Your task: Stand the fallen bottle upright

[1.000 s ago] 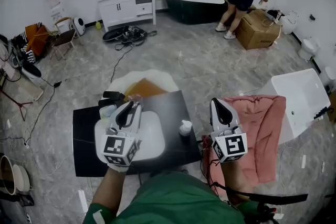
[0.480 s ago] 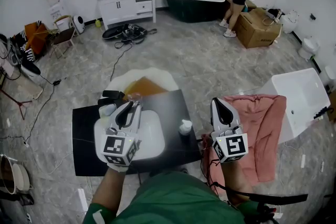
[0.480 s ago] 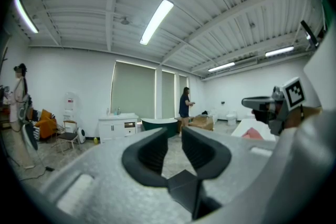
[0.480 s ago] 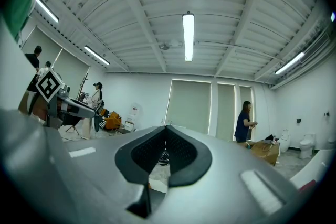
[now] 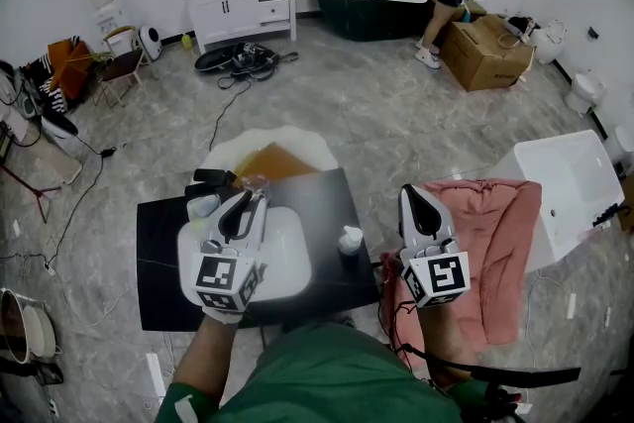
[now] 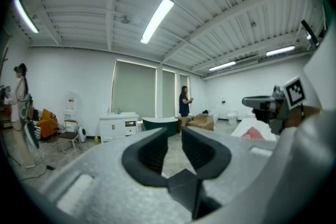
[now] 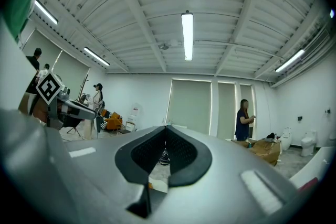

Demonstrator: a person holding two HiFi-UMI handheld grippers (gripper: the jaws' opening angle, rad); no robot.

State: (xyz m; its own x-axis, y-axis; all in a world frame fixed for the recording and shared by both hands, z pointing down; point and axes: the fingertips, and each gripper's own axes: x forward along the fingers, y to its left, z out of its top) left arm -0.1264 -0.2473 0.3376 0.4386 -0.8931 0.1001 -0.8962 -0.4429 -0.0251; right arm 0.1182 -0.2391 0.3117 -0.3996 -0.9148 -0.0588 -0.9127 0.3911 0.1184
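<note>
- We held the left gripper (image 5: 252,198) above the white basin (image 5: 293,258) on the black table (image 5: 158,263), its jaws slightly apart and empty.
- Our right gripper (image 5: 411,192) hung over a pink cloth (image 5: 495,233), jaws closed on nothing.
- The bottle (image 5: 349,240) sat by the table's right edge, between the grippers.

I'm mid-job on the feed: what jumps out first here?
Two raised grippers fill the head view: the left gripper above the white basin, the right gripper beside the pink towel. A small white bottle sits between them near the right edge of the black table.
</note>
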